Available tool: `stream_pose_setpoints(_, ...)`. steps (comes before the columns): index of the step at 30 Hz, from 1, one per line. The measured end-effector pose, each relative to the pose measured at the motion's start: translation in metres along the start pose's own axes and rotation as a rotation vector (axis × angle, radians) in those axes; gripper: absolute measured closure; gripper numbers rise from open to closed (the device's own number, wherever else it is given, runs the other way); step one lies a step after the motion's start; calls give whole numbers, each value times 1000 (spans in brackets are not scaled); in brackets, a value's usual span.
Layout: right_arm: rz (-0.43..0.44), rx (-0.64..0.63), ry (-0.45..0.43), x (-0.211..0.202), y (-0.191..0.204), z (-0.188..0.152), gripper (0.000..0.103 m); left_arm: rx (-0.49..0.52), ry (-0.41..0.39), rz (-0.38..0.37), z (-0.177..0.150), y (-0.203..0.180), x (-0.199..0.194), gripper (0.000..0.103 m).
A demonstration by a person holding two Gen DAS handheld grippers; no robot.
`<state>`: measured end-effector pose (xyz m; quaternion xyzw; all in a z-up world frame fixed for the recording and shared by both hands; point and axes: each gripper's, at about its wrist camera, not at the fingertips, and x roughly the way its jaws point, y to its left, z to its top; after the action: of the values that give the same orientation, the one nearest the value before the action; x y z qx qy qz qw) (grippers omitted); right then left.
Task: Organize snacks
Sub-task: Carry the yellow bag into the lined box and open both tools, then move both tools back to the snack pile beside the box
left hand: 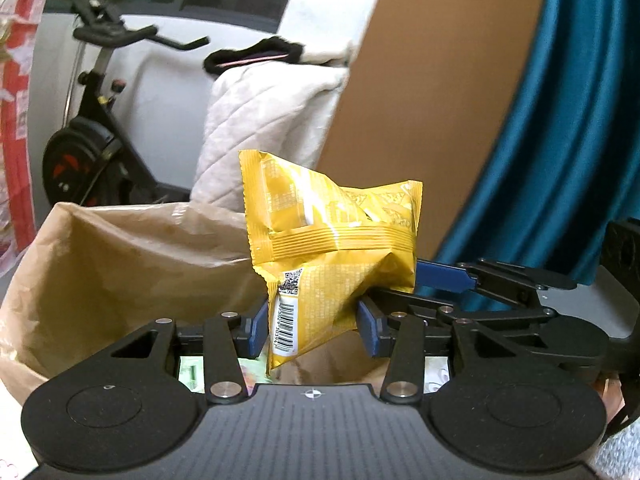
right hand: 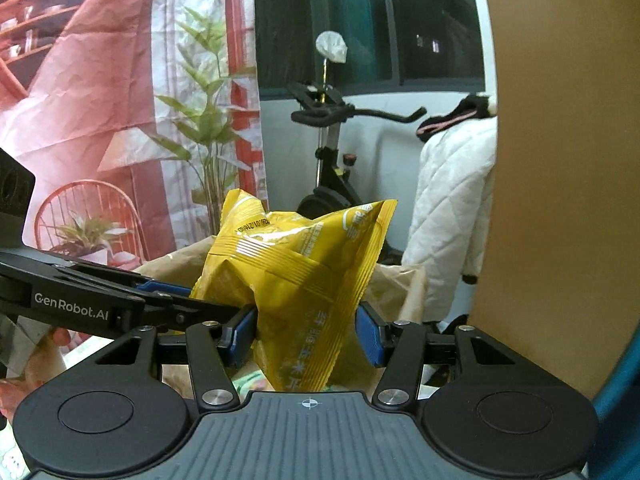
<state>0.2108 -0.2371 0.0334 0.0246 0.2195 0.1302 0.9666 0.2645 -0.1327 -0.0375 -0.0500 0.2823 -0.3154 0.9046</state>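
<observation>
The left gripper (left hand: 314,330) and the right gripper (right hand: 306,336) both clamp the same yellow snack packet (left hand: 332,248), each pinching its lower part between blue pads (right hand: 370,338). The packet is held upright in the air above the open brown paper bag (left hand: 120,248). Behind stand an exercise bike (right hand: 332,152) and a white quilted coat (right hand: 452,208).

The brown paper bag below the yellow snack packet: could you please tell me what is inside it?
Under the yellow packet, the paper bag shows only slivers of green-printed packaging; both grippers hide the rest.
</observation>
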Motion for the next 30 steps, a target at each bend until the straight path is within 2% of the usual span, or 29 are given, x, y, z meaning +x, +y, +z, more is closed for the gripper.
stream_pose_setpoints(4,0,44,34,27,-3,-2,53,-41,17,12,0,16,-2,55)
stream_pose_setpoints(7,-50,63,51,39,-4,-5,50,-58,25,46,3,22,9,36)
stream_pose_setpoints(8,-57,67,54,41,-3,-7,49,-55,19,61,2,22,6,32)
stream_pose_setpoints(14,-40,82,32,16,5,-24,48,-1,-4,119,-2,26,-17,32)
stream_pose_setpoints(20,-27,72,-4,-19,35,-39,48,39,-61,208,-13,22,-69,32)
stream_pose_setpoints(26,7,97,-1,-42,69,-64,47,33,-53,268,-45,29,-117,32)
stream_pose_setpoints(30,36,98,39,-45,96,-88,47,7,-22,289,-74,40,-142,32)
